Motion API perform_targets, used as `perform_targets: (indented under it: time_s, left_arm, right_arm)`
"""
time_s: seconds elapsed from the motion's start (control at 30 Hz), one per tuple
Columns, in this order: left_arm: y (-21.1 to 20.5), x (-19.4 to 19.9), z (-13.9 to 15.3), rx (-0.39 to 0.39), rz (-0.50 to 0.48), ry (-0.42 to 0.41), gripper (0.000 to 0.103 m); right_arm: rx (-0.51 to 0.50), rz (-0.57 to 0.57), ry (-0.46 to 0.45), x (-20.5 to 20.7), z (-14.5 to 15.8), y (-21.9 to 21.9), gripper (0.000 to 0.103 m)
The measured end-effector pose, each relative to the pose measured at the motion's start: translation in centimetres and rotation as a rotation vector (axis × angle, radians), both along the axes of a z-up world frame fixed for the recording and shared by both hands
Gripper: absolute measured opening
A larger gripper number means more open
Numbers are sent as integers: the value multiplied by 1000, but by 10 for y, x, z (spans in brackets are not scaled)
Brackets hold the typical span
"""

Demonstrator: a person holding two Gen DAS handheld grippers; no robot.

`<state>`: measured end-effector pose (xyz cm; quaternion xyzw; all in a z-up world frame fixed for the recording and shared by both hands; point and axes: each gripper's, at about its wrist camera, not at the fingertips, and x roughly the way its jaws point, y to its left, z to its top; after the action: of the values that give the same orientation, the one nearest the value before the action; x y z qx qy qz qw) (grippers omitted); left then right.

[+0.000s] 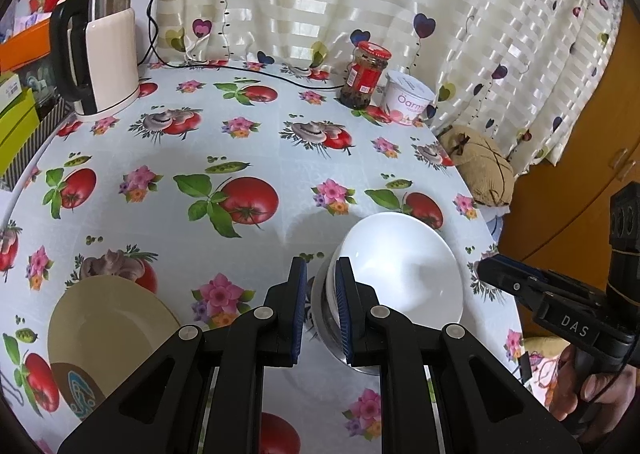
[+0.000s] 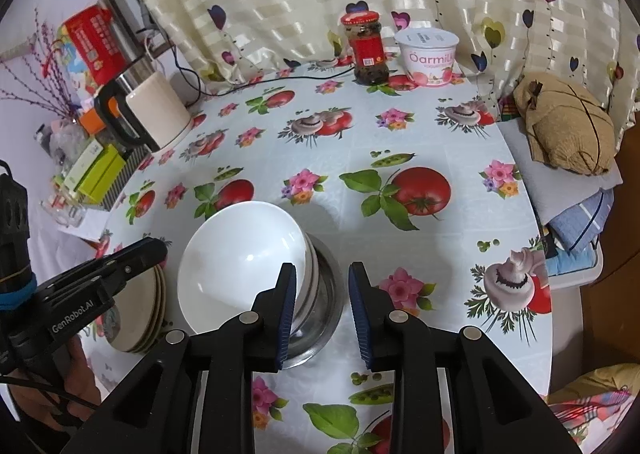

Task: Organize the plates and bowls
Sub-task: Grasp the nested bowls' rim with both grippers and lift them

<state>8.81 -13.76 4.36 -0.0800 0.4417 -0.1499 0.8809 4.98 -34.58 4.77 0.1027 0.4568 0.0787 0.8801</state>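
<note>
In the left wrist view, the left gripper (image 1: 320, 310) hovers over the near edge of the tabletop (image 1: 256, 134), its jaws only narrowly parted and holding nothing; the right-hand pad looks to lie against the rim of the white bowl (image 1: 404, 266), though real contact cannot be told. That bowl sits tilted on top of more white bowls nested in a steel bowl (image 1: 326, 330), so the bowl stacking looks largely done, judging by how they lie. Toward the near left edge a cream plate (image 1: 108, 322) lies flat, with a patterned dish (image 1: 78, 386) peeking from beneath it; only this view shows that dish. The right gripper (image 1: 486, 268) enters from the right edge of the tabletop. In the right wrist view, the right gripper (image 2: 322, 308) has its jaws a little apart with nothing between them, standing just beside the steel bowl (image 2: 320, 318). Here the layered rims under the white bowl (image 2: 240, 262) show plainly, and the plates (image 2: 154, 306) read as a stack of several, something the other view hides. The left gripper (image 2: 158, 248) reaches in over those plates. What looks left: levelling the top bowl and perhaps tidying the plates.
</note>
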Motion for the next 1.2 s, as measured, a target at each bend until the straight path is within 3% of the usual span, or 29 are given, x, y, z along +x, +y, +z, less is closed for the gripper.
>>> perform_targets:
  time_s: [0.3,0.57,1.2]
  left_arm:
    - [23,3,-10,-52,33,26,15]
    - [34,10,-29,-127,33,97,16]
    - [24,12,-62,-165,-37,219,21]
  right_arm:
    - [27,-23,3,-2,-2,-11,27]
    - [56,-39,26,-2,-13,-21,27]
    - [177,-13,114,2,-53,-28,26]
